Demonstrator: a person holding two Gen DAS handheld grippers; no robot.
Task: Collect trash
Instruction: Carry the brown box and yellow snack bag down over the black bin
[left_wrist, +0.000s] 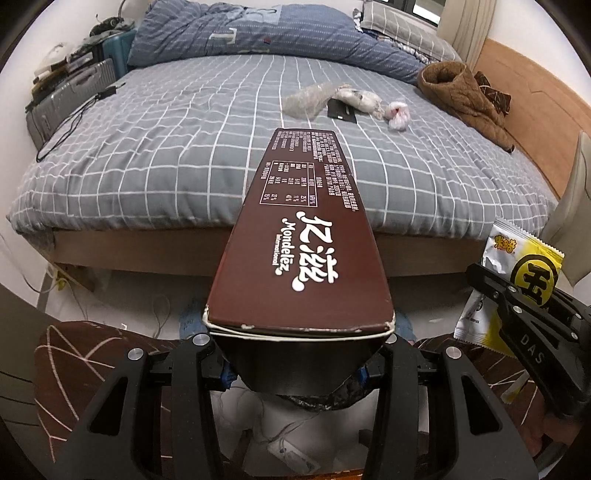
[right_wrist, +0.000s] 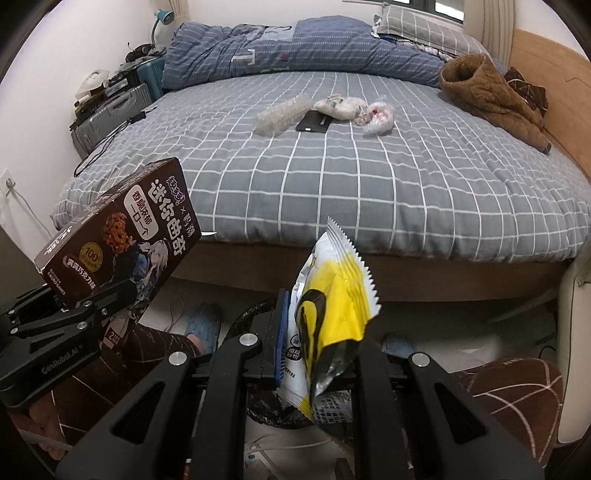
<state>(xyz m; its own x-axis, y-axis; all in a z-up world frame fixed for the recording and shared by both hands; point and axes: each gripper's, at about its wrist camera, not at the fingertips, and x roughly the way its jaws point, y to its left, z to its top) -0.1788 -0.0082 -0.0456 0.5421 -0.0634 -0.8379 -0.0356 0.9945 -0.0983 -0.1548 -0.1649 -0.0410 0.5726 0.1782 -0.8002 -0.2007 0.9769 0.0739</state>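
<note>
Bed (right_wrist: 369, 192) is the big obstacle: its edge sits just past both grippers, more trash lies well up the sheet, and there's only a narrow strip of floor with legs, slippers and a black-lined bin (right_wrist: 273, 410) below. The left gripper (left_wrist: 299, 354) is clamped on the long brown box (left_wrist: 299, 236), which could lever out or clip the bed edge. The right gripper (right_wrist: 317, 354) is pinched on the yellow snack wrapper (right_wrist: 336, 295), floppy enough to slip and miss the bin.

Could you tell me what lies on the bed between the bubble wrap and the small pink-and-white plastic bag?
In the right wrist view, a flat black packet and a white bundle lie between the bubble wrap and the plastic bag.
</note>
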